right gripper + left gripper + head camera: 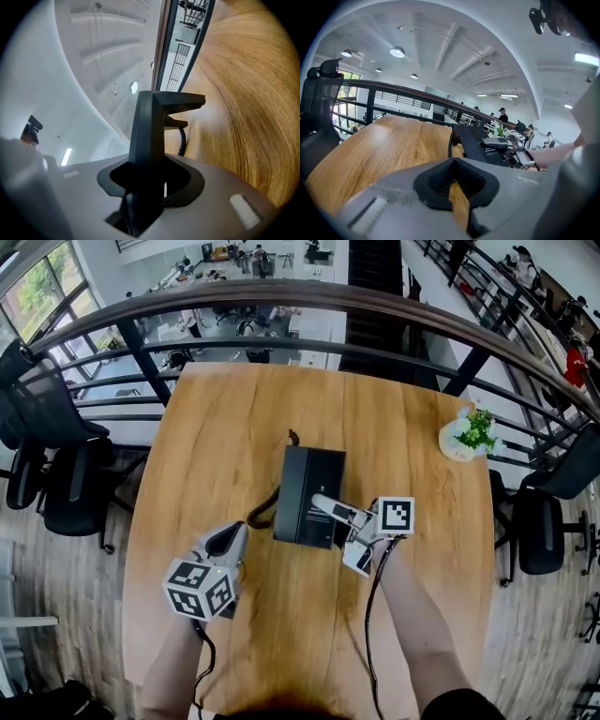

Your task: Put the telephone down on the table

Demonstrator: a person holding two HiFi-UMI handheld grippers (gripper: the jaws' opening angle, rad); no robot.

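Nearest you, your left gripper (234, 531), with its marker cube, hangs over the table's near-left part. Its jaws are drawn together to a thin slit with nothing in them. The broad light-wood table (216, 418) with rounded corners fills most of the head view. The flat black rectangular telephone (305, 486) is at the table's middle, its long side running toward the far edge; I cannot tell whether its underside rests on the wood. Your right gripper (323, 505) is clamped on the telephone's near-right edge, jaws pressed onto the black body. A black coiled cord (263, 513) curls off the telephone's left side. A small white pot of green plant (466, 437) stands by the far-right corner.
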